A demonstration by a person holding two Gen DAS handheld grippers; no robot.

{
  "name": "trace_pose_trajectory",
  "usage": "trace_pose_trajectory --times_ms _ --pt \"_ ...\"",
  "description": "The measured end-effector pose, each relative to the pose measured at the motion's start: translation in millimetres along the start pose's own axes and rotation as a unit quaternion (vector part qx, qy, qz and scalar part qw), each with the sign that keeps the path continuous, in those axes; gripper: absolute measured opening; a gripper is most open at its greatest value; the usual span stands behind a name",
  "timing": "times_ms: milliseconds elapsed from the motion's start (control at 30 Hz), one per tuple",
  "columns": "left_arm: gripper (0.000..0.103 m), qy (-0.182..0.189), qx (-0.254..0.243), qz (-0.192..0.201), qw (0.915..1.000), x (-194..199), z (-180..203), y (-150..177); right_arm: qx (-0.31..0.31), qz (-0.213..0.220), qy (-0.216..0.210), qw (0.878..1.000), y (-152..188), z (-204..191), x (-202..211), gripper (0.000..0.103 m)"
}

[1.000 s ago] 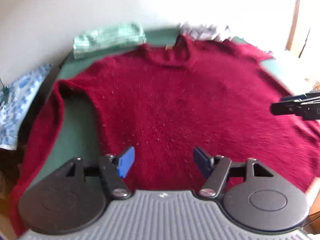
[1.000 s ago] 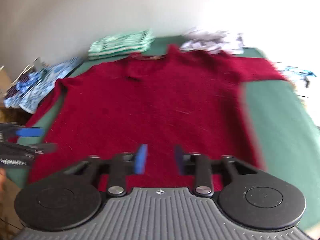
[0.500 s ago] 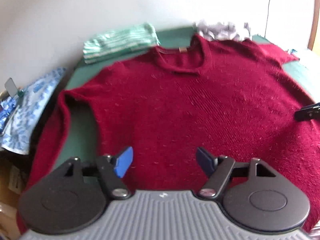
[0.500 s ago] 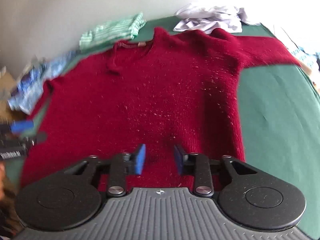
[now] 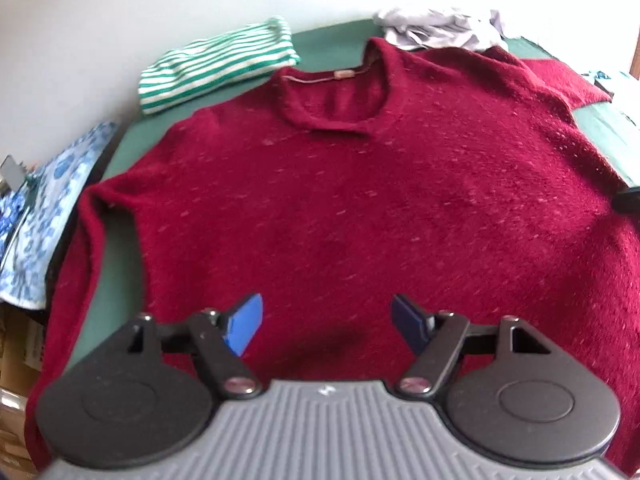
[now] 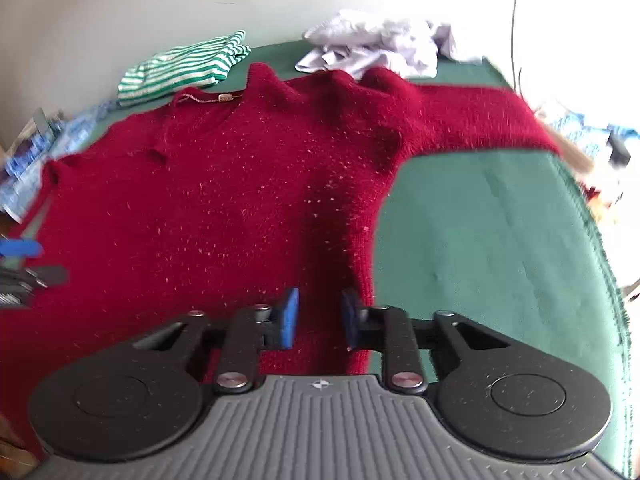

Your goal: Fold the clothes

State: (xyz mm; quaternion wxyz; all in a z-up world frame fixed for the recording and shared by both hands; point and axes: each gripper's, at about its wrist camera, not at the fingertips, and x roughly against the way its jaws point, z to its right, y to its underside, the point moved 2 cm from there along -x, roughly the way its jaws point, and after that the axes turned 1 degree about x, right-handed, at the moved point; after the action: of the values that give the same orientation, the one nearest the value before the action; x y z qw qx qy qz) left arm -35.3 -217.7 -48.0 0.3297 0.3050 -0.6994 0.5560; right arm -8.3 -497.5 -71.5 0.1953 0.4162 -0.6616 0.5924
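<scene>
Above the red sweater (image 5: 340, 200) hem, left gripper (image 5: 326, 320) gapes wide; right gripper (image 6: 318, 318) is closing, both empty.

both wrist views look steeply down, close, sharing the red sweater (image 5: 352, 200).

A dark red knitted sweater (image 5: 360, 200) lies spread flat, front up, on a green surface (image 6: 500, 240), neckline at the far side, one sleeve stretched sideways, the other hanging along its side.
</scene>
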Motion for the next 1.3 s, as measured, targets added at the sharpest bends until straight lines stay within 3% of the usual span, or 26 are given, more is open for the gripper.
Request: trace_pose_trajectory --times_ms 67,133,200,233,300,400,500,700,733,767,833,933,1000,1033,1067,1100,1233,1300 --pt "0.078 0.005 -0.011 0.002 0.9999 0.4 13.9 -7.7 -0.029 0.0 -0.019 0.999 -16.4 20.5 2.3 0.026" --pt "0.085 0.007 -0.021 0.013 0.9997 4.0 25.7 -13.4 -0.081 0.018 0.008 0.997 -35.0 56.2 6.5 0.031" --pt "0.086 0.011 -0.031 0.027 0.9991 8.0 37.7 -19.2 -0.154 0.031 0.038 0.987 -54.6 104.1 10.5 0.032" --pt "0.086 0.012 -0.038 0.031 0.9987 9.0 44.3 -22.4 -0.208 0.034 0.044 0.977 -60.2 133.7 11.4 0.032" --pt "0.086 0.014 -0.052 0.035 0.9979 9.0 56.9 -29.7 -0.322 0.037 0.064 0.944 -64.5 193.7 11.2 0.035" --pt "0.087 0.01 -0.073 0.045 0.9963 8.8 76.4 -41.0 -0.424 0.021 0.05 0.904 -65.1 255.2 -2.8 0.038" --pt "0.091 0.019 -0.074 0.047 0.996 9.1 93.6 -48.8 -0.492 -0.007 0.002 0.871 -63.7 281.5 -32.7 0.046" --pt "0.092 0.023 -0.113 0.05 0.9921 9.5 124.5 -57.8 -0.637 0.046 -0.093 0.764 -56.2 307.6 -80.6 0.048" --pt "0.092 0.023 -0.12 0.051 0.9911 8.2 129.0 -61.1 -0.646 0.061 -0.094 0.755 -57.2 309.9 -83.9 0.045" --pt "0.092 0.023 -0.128 0.052 0.9901 6.9 133.5 -64.4 -0.653 0.075 -0.094 0.748 -58.9 311.9 -86.5 0.03" --pt "0.092 0.027 -0.142 0.058 0.9879 4.7 142.5 -72.8 -0.625 0.099 -0.084 0.77 -72.6 309.8 -80.5 0.007" --pt "0.092 0.042 -0.159 0.064 0.9843 -0.8 157.2 -87.3 -0.555 0.128 -0.059 0.82 -94.8 297.8 -66.9 0.007" --pt "0.092 0.045 -0.169 0.072 0.982 -3.4 166.5 -95.9 -0.53 0.128 -0.06 0.836 -104.7 295.4 -63.2 0.013" --pt "0.092 0.046 -0.174 0.076 0.9808 -4.7 171.2 -100.1 -0.533 0.12 -0.062 0.835 -103.8 297.3 -66.9 0.026" --pt "0.092 0.048 -0.178 0.079 0.9797 -6.0 175.7 -104.3 -0.543 0.113 -0.062 0.83 -102.9 298.5 -67.9 0.047" --pt "0.092 0.055 -0.177 0.081 0.9794 -6.8 178.4 -107.9 -0.553 0.116 -0.067 0.822 -99.9 299.2 -70.3 0.052" --pt "0.094 0.073 -0.18 0.078 0.9778 -19.6 186.3 -120.6 -0.578 0.113 -0.053 0.806 -92.9 302.1 -82.1 0.055" --pt "0.091 0.075 -0.18 0.072 0.9782 -28.3 186.5 -127.7 -0.608 0.093 -0.022 0.788 -76.6 310.3 -97.0 0.055"
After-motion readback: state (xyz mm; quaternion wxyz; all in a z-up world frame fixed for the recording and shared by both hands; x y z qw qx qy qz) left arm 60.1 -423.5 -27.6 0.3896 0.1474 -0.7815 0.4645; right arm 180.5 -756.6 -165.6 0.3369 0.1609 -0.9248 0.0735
